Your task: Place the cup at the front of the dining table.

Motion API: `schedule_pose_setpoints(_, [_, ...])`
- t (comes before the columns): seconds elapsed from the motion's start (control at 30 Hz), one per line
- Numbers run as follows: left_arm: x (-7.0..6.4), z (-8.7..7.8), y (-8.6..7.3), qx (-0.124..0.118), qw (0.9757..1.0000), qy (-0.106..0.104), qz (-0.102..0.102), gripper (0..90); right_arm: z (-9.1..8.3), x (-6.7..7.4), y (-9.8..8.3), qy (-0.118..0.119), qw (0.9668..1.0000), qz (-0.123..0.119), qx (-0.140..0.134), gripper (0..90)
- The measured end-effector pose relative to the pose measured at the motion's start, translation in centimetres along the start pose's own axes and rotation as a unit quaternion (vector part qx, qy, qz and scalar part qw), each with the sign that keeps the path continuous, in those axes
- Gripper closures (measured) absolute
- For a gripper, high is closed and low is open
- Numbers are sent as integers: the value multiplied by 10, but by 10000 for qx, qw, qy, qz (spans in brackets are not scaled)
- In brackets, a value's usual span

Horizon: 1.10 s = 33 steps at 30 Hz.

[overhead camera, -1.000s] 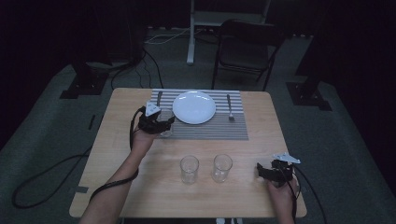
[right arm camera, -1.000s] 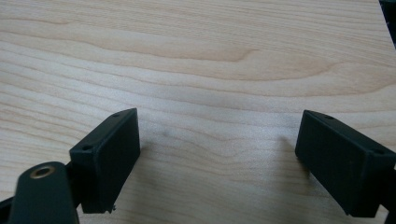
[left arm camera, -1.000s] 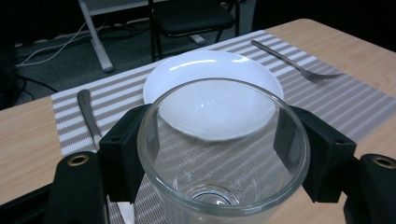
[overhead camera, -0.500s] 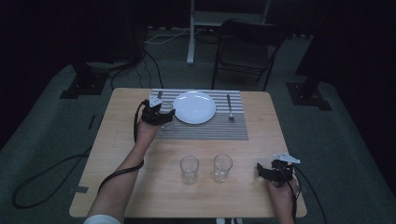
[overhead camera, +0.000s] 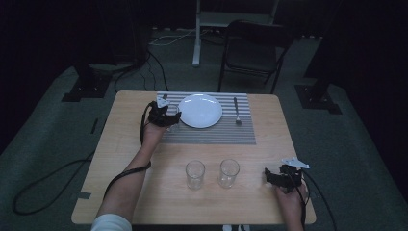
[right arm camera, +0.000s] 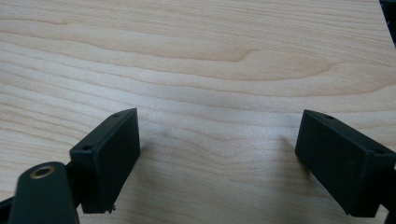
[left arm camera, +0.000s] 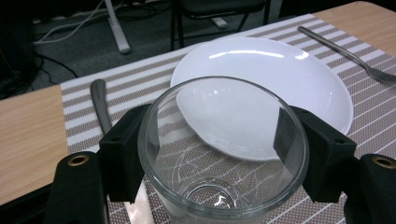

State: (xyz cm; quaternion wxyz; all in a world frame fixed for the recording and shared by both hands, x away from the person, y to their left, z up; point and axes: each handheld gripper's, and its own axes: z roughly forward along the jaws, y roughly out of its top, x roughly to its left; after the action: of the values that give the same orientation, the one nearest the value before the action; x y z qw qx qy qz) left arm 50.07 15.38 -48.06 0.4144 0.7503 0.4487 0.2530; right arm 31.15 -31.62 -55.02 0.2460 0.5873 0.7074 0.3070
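The clear round drinking glass (left arm camera: pixel 224 154), rigid, slick and breakable, sits clamped mid-wall between the left tongs (left arm camera: pixel 223 151) at the white plate's (left arm camera: pixel 280 70) 9 o'clock, while the right tongs (right arm camera: pixel 219 163) gape empty.

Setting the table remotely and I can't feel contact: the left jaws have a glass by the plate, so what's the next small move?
Probably lower the glass straight down onto the striped placemat and only then open the left gripper. Its jaws clamp the glass on both sides, upright, just beside the white plate and the knife. I cannot tell whether its base already touches the mat.
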Motion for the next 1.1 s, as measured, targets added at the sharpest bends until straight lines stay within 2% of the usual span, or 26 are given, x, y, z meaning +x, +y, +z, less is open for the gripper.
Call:
schedule_pose_setpoints(0.03, [1,0,-2,-55,9999,-96,-47,290,0,0,0,-1,10000,-3,-1,136])
schedule_pose_setpoints(0.07, [1,0,-3,-95,9999,-101,-47,290,0,0,0,-1,10000,-3,-1,136])
schedule_pose_setpoints(0.13, [0,0,-4,-120,9999,-75,-2,290,0,0,0,-1,10000,-2,-1,137])
schedule_pose_setpoints(0.2, [-3,1,-5,-118,9998,-43,128,290,0,0,0,-1,10000,-1,0,137])
schedule_pose_setpoints(0.27, [-3,1,-6,-176,9998,-34,64,289,0,0,0,-1,10000,-1,-1,136])
schedule_pose_setpoints(0.43, [-8,0,-4,-56,9998,155,125,285,0,0,0,-2,10000,-2,-1,136])
schedule_pose_setpoints(0.67, [-10,-3,-2,24,9997,238,93,281,0,0,0,-1,10000,-4,-1,136])
schedule_pose_setpoints(0.73, [-9,-4,-1,129,9997,195,19,281,0,0,0,-1,10000,0,0,136])
schedule_pose_setpoints(0.8, [-10,-2,-2,330,9994,122,22,189,0,0,0,-1,10000,-2,0,136])
schedule_pose_setpoints(0.87, [-11,-1,-5,365,9993,85,73,184,0,0,0,-1,10000,-1,0,136])
schedule_pose_setpoints(0.9, [-11,-1,-7,398,9992,69,40,184,0,0,0,-1,10000,-1,0,136])
schedule_pose_setpoints(0.97, [-9,0,-10,548,9985,-63,-66,119,0,0,0,-2,10000,-4,-1,136])
schedule_pose_setpoints(1.1, [-9,-1,-16,518,9986,-46,-87,71,0,0,0,-1,10000,-1,0,136])
